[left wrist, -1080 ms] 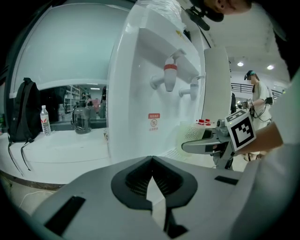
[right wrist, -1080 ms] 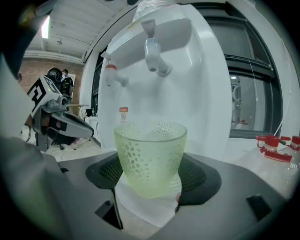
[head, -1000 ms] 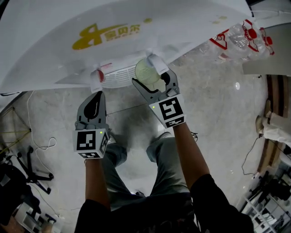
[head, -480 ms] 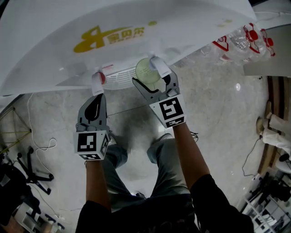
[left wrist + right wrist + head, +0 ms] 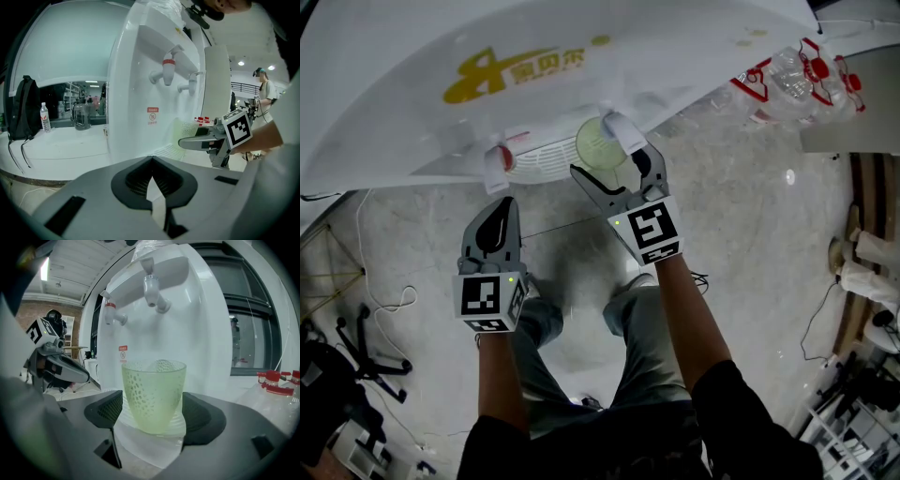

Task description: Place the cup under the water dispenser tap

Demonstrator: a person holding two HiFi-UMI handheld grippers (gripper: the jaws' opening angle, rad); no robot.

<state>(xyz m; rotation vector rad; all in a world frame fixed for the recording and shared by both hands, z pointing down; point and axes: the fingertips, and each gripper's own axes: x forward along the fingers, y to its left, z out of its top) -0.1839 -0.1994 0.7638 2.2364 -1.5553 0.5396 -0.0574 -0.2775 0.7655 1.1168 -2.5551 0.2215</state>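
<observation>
Cup parked under the tap, right claw letting go

The right gripper [image 5: 610, 161] has just been opening its jaws. They're released now, with the pale green cup [image 5: 153, 394] between the pads and a sliver of gap each side. It stands upright on the ribbed drip tray [image 5: 149, 452], below the white tap [image 5: 151, 284] of the water dispenser [image 5: 197, 338]. The left gripper [image 5: 152, 161] is clenched on nothing, off to the side. Risk imo: back out crooked and a pad clips that light-looking cup, tipping it or dragging it off-centre.
</observation>
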